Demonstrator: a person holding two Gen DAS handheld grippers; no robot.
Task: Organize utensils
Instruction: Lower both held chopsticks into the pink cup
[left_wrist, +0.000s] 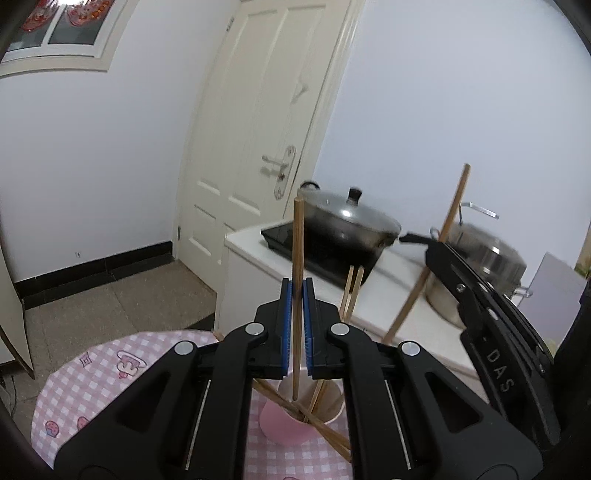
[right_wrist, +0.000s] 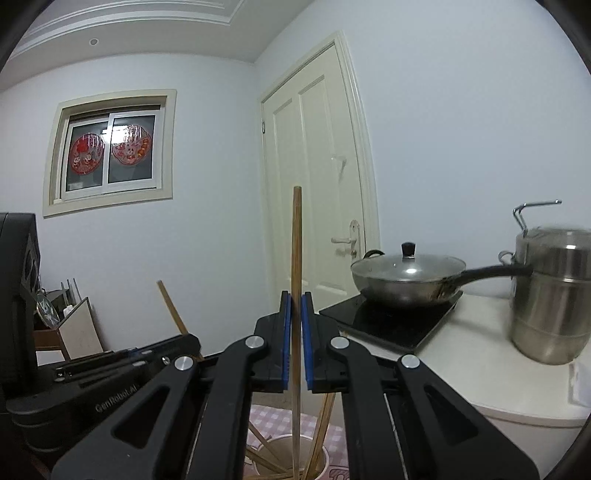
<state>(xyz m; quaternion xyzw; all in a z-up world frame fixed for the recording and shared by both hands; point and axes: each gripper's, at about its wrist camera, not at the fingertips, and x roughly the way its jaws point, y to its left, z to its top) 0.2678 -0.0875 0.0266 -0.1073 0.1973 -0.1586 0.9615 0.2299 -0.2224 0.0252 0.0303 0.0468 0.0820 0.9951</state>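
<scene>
My left gripper (left_wrist: 297, 291) is shut on an upright wooden chopstick (left_wrist: 297, 243); its lower tip hangs over a pink cup (left_wrist: 284, 424) holding several chopsticks (left_wrist: 325, 432). My right gripper (right_wrist: 296, 299) is shut on another upright chopstick (right_wrist: 296, 240), whose lower end reaches into the same cup (right_wrist: 325, 456). The right gripper body (left_wrist: 480, 314) shows at right in the left wrist view, with its chopstick (left_wrist: 448, 221) slanting up. The left gripper body (right_wrist: 92, 387) shows at left in the right wrist view, with its chopstick (right_wrist: 171, 308).
The cup stands on a round table with a pink checked cloth (left_wrist: 92, 387). Behind is a white counter (right_wrist: 480, 369) with an induction hob, a lidded wok (right_wrist: 406, 277) and a steel steamer pot (right_wrist: 554, 295). A door (left_wrist: 258, 147) and floor lie beyond.
</scene>
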